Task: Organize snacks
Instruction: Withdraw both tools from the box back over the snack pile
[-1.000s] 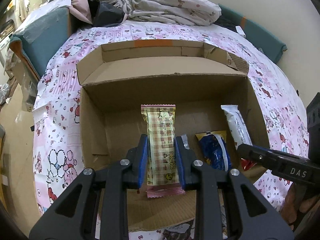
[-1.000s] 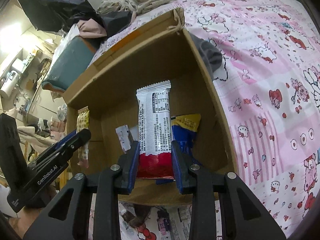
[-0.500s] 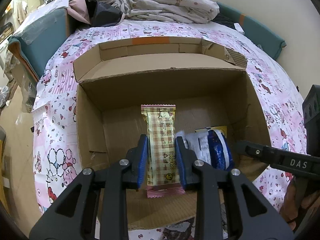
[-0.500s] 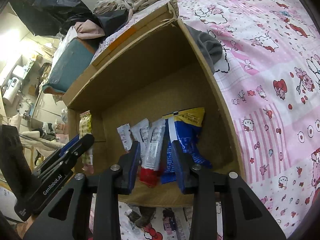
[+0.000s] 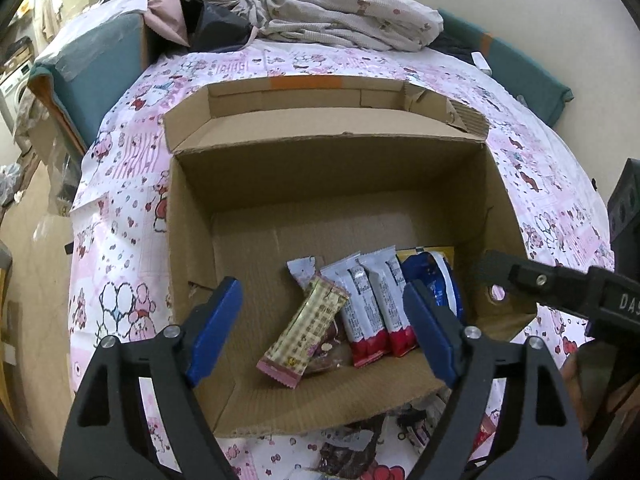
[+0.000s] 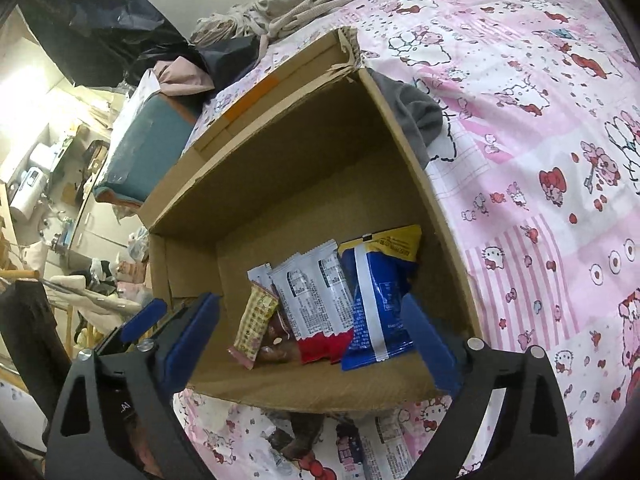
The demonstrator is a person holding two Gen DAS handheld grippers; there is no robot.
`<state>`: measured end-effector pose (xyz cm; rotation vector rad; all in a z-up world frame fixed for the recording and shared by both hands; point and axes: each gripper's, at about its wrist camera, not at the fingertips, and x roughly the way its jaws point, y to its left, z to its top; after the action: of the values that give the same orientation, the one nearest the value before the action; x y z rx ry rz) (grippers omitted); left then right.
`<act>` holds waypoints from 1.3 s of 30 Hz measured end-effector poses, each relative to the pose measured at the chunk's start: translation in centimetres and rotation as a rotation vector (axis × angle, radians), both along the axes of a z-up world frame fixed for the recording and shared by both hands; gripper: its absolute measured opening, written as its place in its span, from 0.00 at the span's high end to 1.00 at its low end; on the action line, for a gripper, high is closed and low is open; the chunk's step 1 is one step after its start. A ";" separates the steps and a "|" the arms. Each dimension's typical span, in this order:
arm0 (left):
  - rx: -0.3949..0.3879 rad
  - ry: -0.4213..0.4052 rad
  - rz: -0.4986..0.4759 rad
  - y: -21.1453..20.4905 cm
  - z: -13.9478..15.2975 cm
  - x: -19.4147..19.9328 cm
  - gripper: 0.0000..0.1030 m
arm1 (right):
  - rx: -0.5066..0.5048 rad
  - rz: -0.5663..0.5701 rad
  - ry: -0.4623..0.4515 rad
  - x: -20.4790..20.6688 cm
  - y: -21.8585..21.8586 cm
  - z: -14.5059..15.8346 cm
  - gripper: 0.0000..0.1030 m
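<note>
An open cardboard box (image 5: 192, 216) (image 6: 404, 136) sits on the pink patterned bedsheet. Inside lie a plaid pink-and-yellow snack bar (image 5: 308, 330) (image 6: 256, 326), two white-and-red bars (image 5: 374, 308) (image 6: 320, 304), a blue bag (image 5: 436, 280) (image 6: 380, 304) and a brown-wrapped snack (image 5: 328, 352) under them. My left gripper (image 5: 320, 332) is open and empty above the box's near edge. My right gripper (image 6: 316, 340) is open and empty over the same edge; its finger shows at the right of the left wrist view (image 5: 560, 288).
More snack packets (image 6: 360, 448) lie on the sheet in front of the box. A heap of clothes (image 5: 340, 16) and a teal cushion (image 5: 92, 64) sit at the far end of the bed. A grey cloth (image 6: 420, 116) lies beside the box's right wall.
My left gripper opened and dropped the plaid bar into the box. My right gripper released the white-and-red bar, which now lies in the box, and opened wide.
</note>
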<state>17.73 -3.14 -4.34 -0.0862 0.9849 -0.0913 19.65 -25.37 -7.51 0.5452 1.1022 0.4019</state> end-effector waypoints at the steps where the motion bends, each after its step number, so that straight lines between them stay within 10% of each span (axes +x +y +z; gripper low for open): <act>1: -0.015 0.011 0.011 0.3 0.0 -0.2 0.22 | 0.004 -0.007 -0.003 -0.2 -0.2 0.1 0.08; 23: -0.061 -0.029 0.106 3.5 2.7 -5.6 0.11 | -0.062 -0.009 -0.049 -7.4 -2.2 2.9 0.07; 39: -0.007 0.057 0.068 2.6 0.8 -9.7 0.11 | -0.093 -0.061 0.115 -10.2 -5.4 0.1 0.07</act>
<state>7.99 -0.53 -3.56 -0.1287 1.0379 -0.0300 9.42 -30.79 -7.36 0.5229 1.2062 0.2674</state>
